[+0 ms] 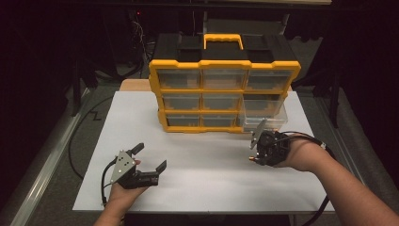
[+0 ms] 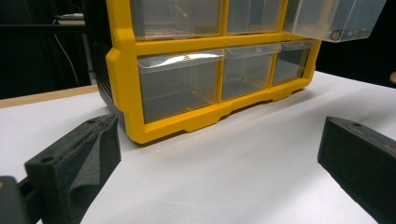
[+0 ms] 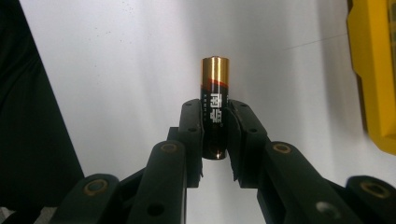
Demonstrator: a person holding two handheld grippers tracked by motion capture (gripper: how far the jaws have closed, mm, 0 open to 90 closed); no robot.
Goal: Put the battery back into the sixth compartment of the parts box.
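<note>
**Battery in the grip, open drawer waiting**

The left gripper point(image 1: 148, 159) is resting low over the white table point(image 1: 197, 183), its jaws standing wide apart with nothing between them; ahead of it, the yellow organizer point(image 2: 123, 70) is showing its clear drawers, and up and to the right of those jaws one clear drawer point(image 2: 334, 18) is jutting out of the frame.

The right gripper point(image 3: 215, 135) is clamping a battery point(image 3: 214, 105), its pads pressing the black lower half from both sides. The battery is lying along the jaws, its long axis running straight out from the gripper, with the copper-coloured end pointing away from the hand and the other end sitting down between the pads. In the high view this gripper is hanging just in front of the pulled-out drawer.

Judging from that, the pick-up is done. What is left is probably carrying the battery over the drawer's rim, letting go, and perhaps pushing the drawer shut.
</note>
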